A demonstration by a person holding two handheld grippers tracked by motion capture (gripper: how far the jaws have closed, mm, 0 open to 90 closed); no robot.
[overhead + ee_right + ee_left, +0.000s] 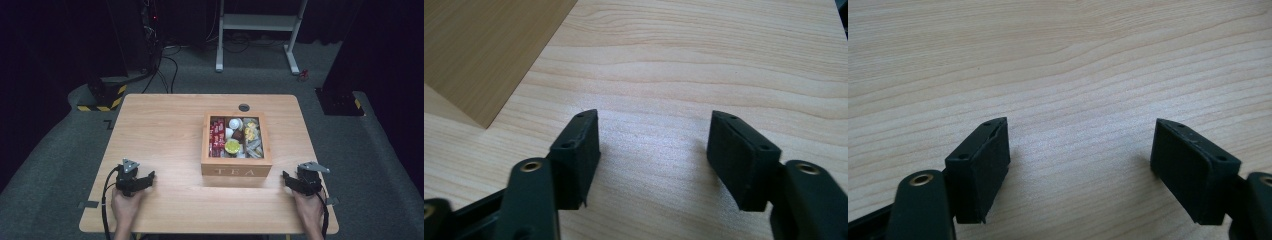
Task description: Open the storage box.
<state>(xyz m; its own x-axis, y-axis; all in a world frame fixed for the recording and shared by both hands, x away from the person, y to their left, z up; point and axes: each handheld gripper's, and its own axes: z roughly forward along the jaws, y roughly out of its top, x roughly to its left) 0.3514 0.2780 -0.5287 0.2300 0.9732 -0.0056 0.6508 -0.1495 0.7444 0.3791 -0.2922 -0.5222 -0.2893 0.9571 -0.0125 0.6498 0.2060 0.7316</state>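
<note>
Two forearms come in from the near edge, one hand on each tool. The left hand (124,204) holds the black two-jaw left gripper (150,178) low and angled toward the middle, its jaws standing wide apart with nothing between them. The right hand (308,207) holds the black two-jaw right gripper (286,179) likewise, jaws parted and empty.
</note>
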